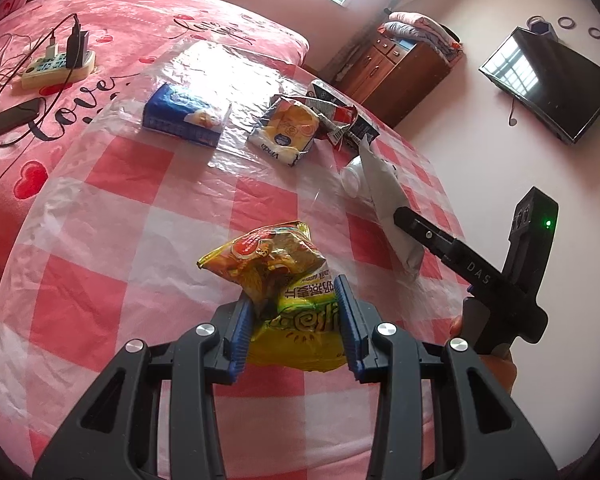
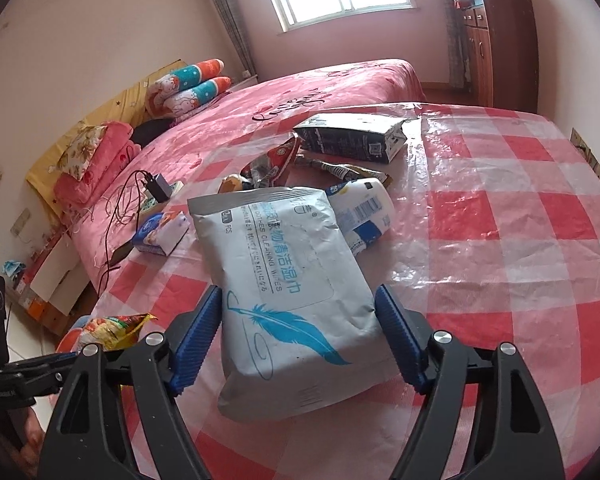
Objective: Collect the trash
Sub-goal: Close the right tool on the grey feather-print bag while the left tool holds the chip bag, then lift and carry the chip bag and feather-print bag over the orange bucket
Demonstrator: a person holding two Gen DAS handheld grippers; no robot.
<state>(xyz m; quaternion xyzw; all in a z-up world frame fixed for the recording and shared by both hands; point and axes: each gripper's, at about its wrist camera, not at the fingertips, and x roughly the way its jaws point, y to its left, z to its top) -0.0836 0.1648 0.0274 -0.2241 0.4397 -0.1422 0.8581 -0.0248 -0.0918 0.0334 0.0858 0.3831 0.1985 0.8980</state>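
The tablecloth [image 1: 112,216] is a big red-and-white check under a shiny clear plastic sheet. The snack bag [image 1: 292,280] is mostly yellow with a bit of green and a red-orange patch up top. Both grippers are black with ridged blue pads [image 2: 196,344]. The wipes pack [image 2: 292,292] is pale grey-white with teal lettering and a bright blue feather on it. The tissue pack [image 1: 188,114] is dark blue and white, and the one next to it [image 1: 284,132] is white with a yellow picture. The carton [image 2: 348,136] is black with small white print. The bedspread [image 1: 140,24] is pink with red hearts and black script writing. The cabinet [image 2: 496,40] is reddish brown.
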